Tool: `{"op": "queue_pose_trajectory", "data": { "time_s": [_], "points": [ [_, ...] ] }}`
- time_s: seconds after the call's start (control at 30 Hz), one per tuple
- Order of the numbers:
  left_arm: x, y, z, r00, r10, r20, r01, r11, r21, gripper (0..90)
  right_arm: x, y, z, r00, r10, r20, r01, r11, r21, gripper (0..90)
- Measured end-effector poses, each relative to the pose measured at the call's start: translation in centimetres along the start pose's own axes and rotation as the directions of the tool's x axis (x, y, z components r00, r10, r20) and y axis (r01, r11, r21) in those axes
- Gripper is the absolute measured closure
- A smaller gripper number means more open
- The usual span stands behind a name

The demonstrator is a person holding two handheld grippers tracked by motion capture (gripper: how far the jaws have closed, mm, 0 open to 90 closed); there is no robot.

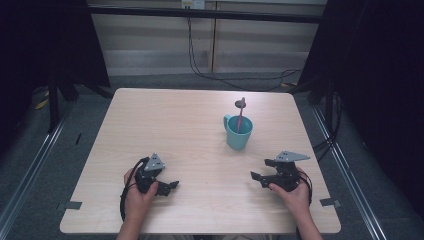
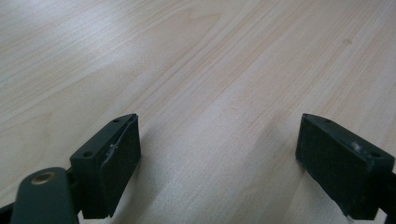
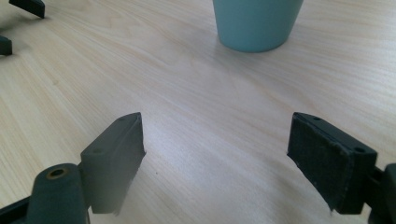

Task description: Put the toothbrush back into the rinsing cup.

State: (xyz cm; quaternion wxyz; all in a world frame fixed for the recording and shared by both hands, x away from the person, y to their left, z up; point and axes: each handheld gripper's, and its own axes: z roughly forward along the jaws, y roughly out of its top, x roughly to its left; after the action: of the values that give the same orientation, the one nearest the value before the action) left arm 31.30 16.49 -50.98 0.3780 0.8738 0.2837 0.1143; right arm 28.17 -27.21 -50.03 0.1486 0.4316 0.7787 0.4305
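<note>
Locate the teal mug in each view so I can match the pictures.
High view: the teal mug stands right of the table's centre, a pink spoon upright in it.
Left gripper view: bare wooden table between the open jaws, no mug.
Right gripper view: mug base at top centre, beyond the open jaws.
Shared landmark: the table's pale wood grain.

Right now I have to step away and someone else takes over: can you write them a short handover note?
Left hand-held gripper: open, holding nothing, low over the pale wooden table at its near left.
Right hand-held gripper: open, holding nothing, at the near right, jaws facing the cup.
Teal plastic cup with a handle: upright, right of the table's centre, ahead of the right gripper. A pink-handled spoon with a dark bowl stands in it, leaning.
Done: nothing gripped.
Left: probably approach the cup or spoon; the right gripper is nearer.
</note>
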Motion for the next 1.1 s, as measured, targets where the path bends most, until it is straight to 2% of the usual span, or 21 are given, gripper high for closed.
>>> {"op": "queue_pose_trajectory", "data": {
  "time_s": [0.33, 0.53, 0.73, 1.1],
  "points": [
    [0.0, 0.0, 0.0, 1.0, -0.003, 0.0, 0.003, 1.0, -0.001, 13.8, -0.3, -1.3, -0.3, 0.9998, 0.008, 0.016, -0.009, 1.0, 0.028, 18.3],
    [0.0, 0.0, 0.0, 1.0, -0.002, 0.0, 0.002, 1.0, 0.0, 13.8, -0.1, -1.5, -0.5, 0.9997, -0.011, 0.024, 0.01, 0.999, 0.039, 18.3],
    [0.0, 0.0, 0.0, 1.0, -0.004, 0.0, 0.004, 1.0, -0.003, 13.8, 0.1, -1.5, -0.3, 0.9992, -0.021, 0.034, 0.017, 0.995, 0.103, 15.4],
    [0.0, 0.0, 0.0, 1.0, -0.001, 0.0, 0.001, 1.0, 0.0, 13.9, 0.0, -1.5, -0.2, 0.9992, -0.022, 0.032, 0.018, 0.994, 0.109, 12.9]
  ]
}}
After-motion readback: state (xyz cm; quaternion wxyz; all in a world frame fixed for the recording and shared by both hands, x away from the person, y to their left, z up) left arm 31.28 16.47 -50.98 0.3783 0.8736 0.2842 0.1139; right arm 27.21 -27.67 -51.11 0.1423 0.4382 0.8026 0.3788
